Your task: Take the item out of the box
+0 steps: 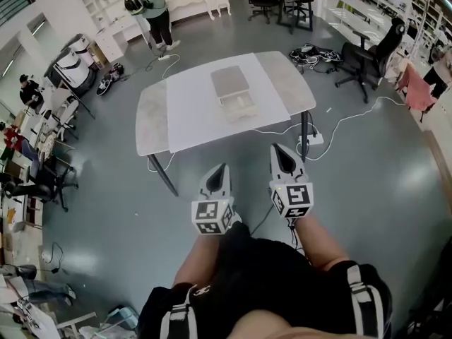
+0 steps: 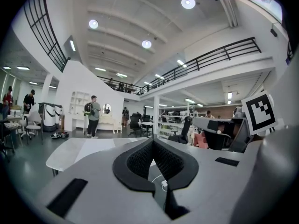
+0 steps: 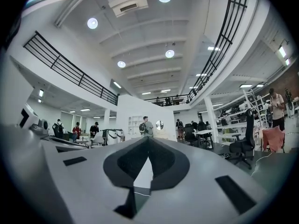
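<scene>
1. A box is seen lying near the middle of a pale table in the head view; it is grey on top and a lighter, shallow part shows along its near side.
2. The item cannot be made out: whether anything lies in the box cannot be told at this range.
3. The left gripper is held low in front of the person, over the floor and well apart from the table.
4. In the left gripper view its jaws are seen brought together at the tips, with nothing gripped between them; only the table edge and the hall are seen beyond.
5. The right gripper is held just beside the left one, its tip a little nearer the table, also over the floor.
6. In the right gripper view its jaws are likewise closed tip to tip and nothing is held.
7. Neither gripper is touching the box or the table.
8. A marker cube is carried on each gripper, at the left and at the right.
9. A white cable is laid across the floor to the right of the table.
10. A black chair is placed beyond that cable.
11. A person with a backpack is seen standing well beyond the table's far side.
</scene>
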